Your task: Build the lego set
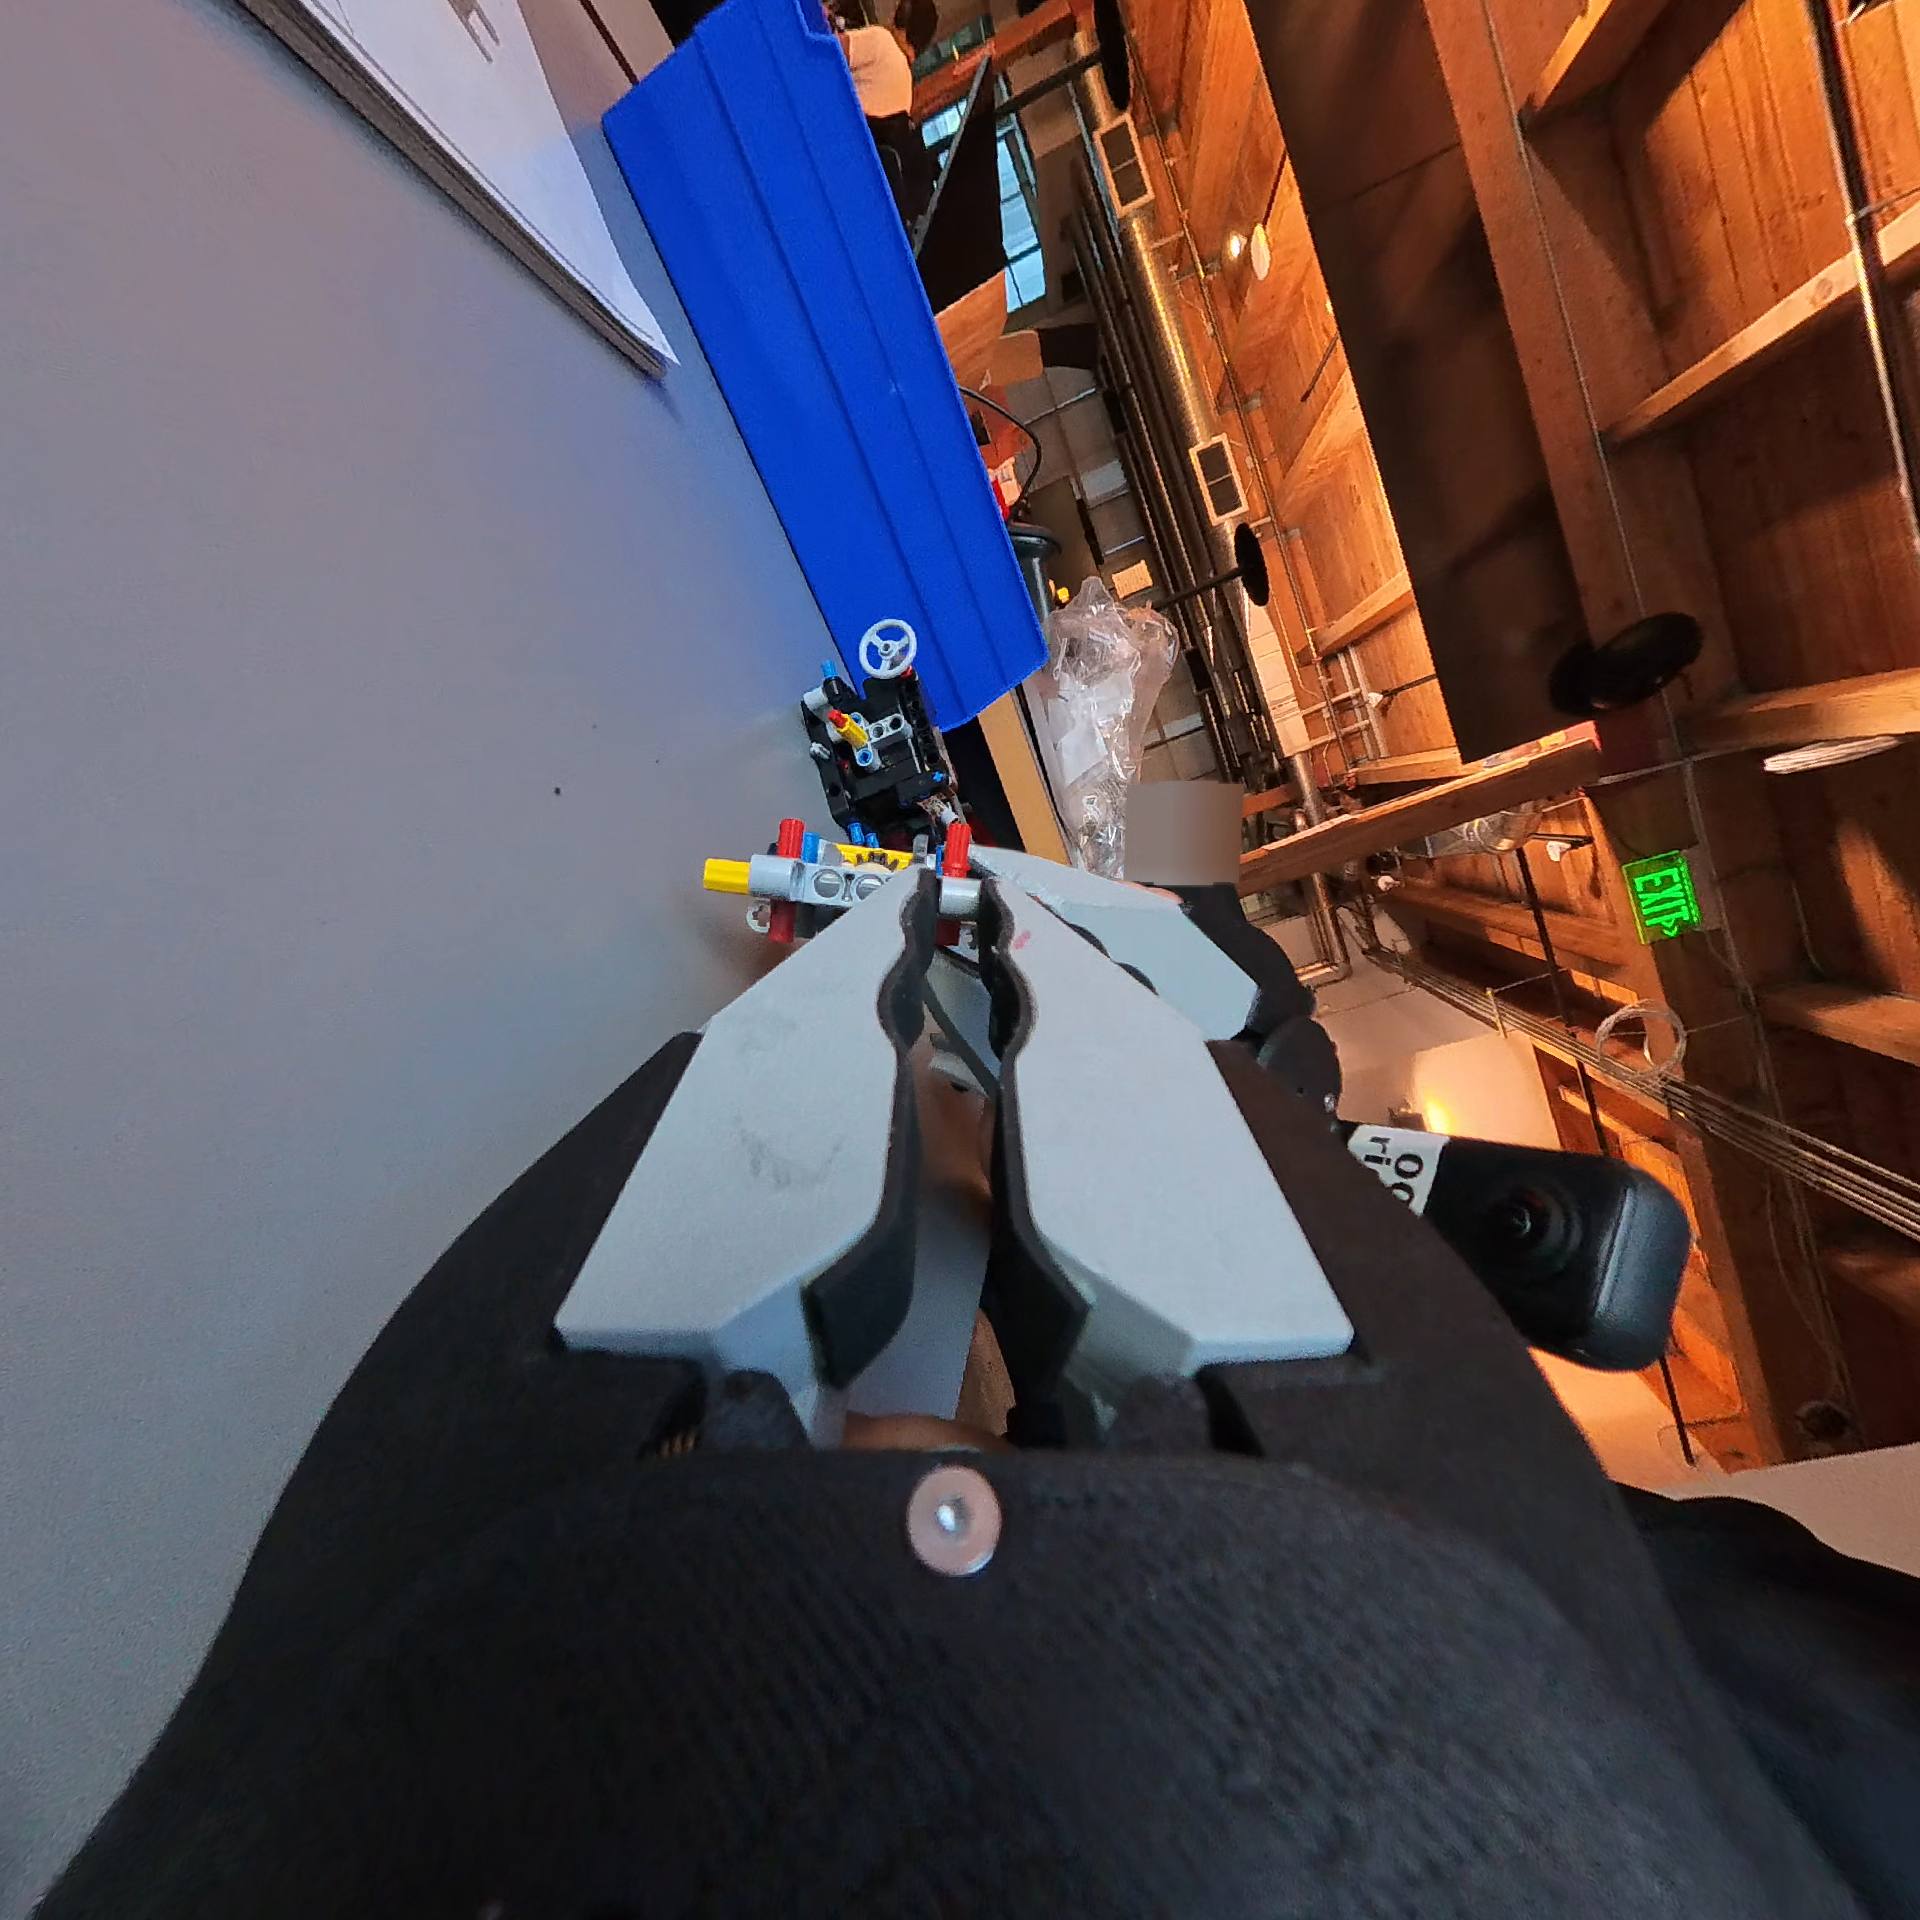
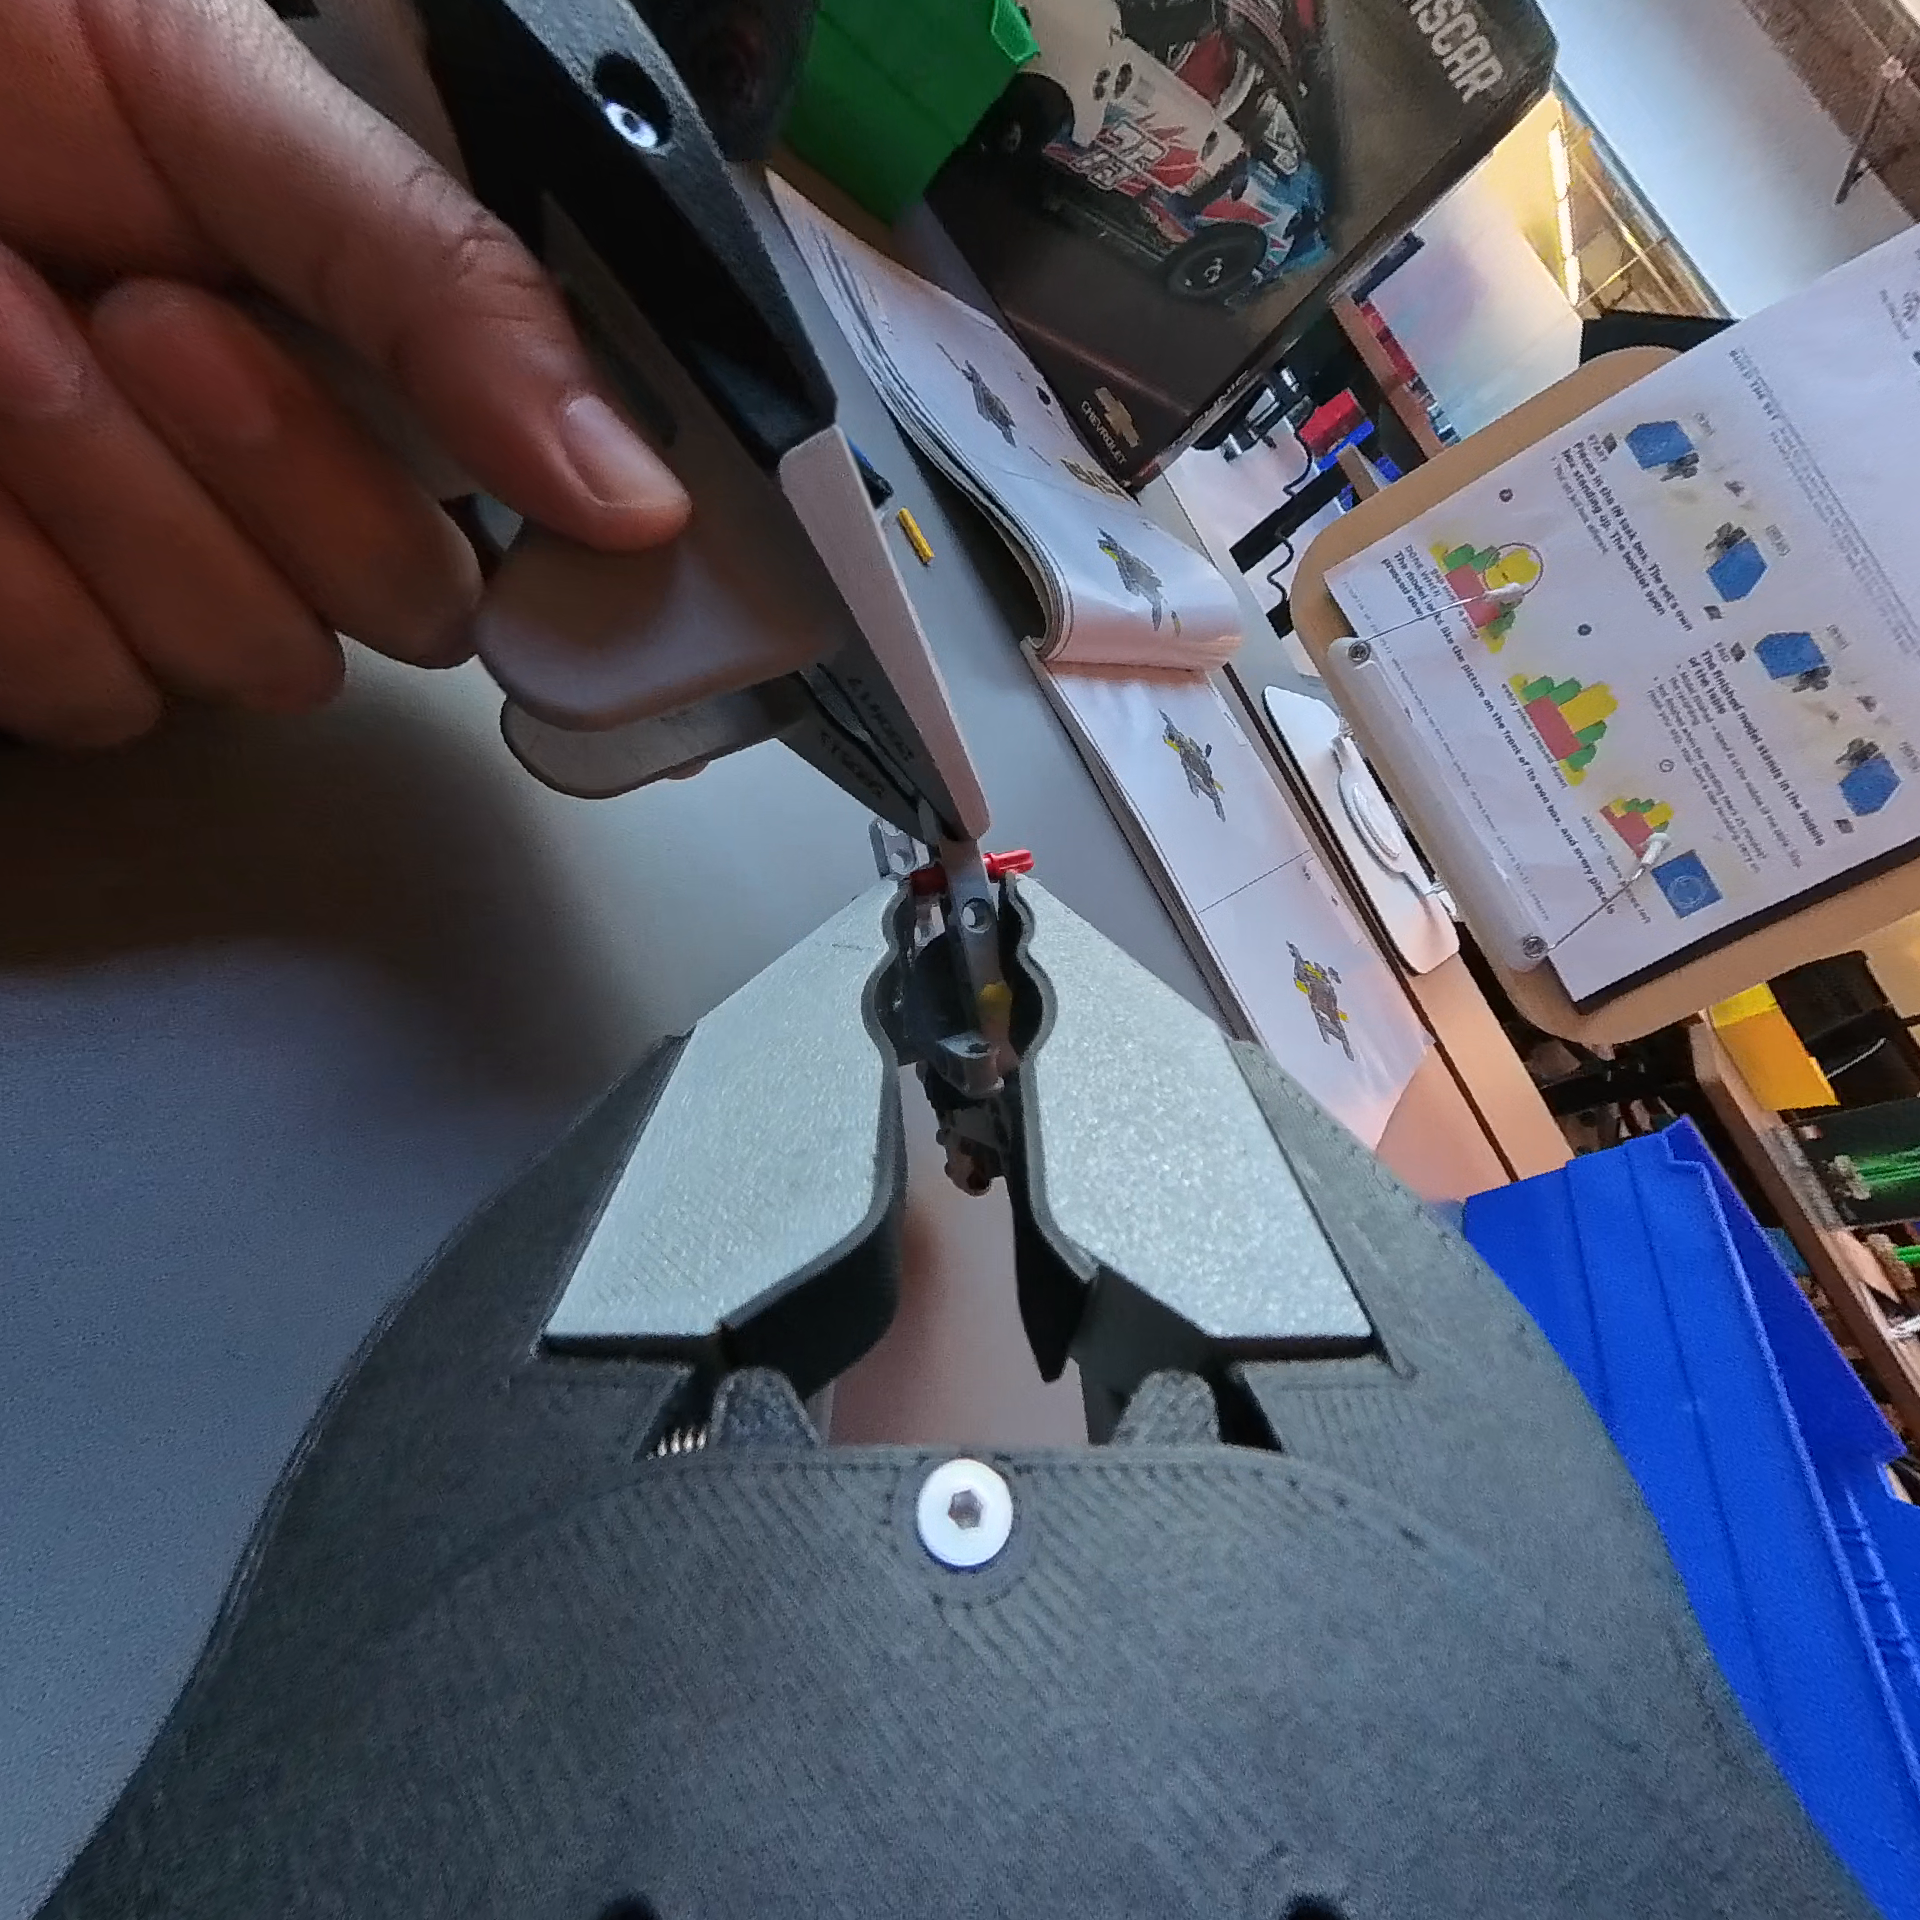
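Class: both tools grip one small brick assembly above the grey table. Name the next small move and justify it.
Probably hold steady, then ease the left tool off: both tools pinch the same grey beam assembly, and the right tool also clamps it.

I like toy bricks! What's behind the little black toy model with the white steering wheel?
A blue bin stands right behind the toy model, with a crinkly clear plastic bag farther back. The bin's inside is hidden.

Left gripper (image 1: 954, 896) reaching toward twelve o'clock, fingers nearly together, pinching a small grey beam, right gripper (image 2: 961, 935) likewise closed on the same small assembly, left hand (image 2: 260, 416) at ten o'clock, wrapped round its gripper's handle.
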`<state>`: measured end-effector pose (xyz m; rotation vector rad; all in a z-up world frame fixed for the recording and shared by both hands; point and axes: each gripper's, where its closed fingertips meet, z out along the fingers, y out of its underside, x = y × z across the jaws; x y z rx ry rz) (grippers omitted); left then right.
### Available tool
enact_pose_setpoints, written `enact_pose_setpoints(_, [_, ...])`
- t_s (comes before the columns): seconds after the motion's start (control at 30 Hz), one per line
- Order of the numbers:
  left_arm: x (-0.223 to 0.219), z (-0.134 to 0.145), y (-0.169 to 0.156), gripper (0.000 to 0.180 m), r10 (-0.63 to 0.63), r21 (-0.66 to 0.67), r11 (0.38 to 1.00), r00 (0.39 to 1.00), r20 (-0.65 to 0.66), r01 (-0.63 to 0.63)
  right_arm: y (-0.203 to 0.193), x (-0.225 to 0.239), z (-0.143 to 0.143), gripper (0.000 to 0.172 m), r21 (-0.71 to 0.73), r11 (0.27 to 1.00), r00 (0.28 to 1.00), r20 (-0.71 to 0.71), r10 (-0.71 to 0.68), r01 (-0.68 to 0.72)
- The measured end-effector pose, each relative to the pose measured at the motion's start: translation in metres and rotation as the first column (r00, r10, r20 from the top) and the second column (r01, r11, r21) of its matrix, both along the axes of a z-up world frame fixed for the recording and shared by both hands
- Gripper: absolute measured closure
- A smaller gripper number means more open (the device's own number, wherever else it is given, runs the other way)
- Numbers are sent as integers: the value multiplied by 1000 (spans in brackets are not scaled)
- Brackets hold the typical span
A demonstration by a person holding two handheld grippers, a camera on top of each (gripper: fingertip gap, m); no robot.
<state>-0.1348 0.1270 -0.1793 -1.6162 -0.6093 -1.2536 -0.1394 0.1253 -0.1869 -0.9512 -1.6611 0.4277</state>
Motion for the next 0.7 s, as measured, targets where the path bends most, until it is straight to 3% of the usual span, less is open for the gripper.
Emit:
enact_pose_setpoints(0.17, [1, 1, 4, 175, -17, 7, 1000, 1000, -9, 17, 4, 0, 1, 158, 3, 1000, 1000, 16, 23, -23])
enact_pose_setpoints(0.47, [0, 0, 4, 175, -17, 8, 1000, 1000, -15, 17, 5, -1, 1, 160, 150, 986, 995, 75, 63, -73])
enact_pose_setpoints(0.7, [-16, 4, 4, 175, 91, 34, 995, 996, -24, -90, 5, -16, 4, 160, -51, 995, 996, 28, 83, -82])
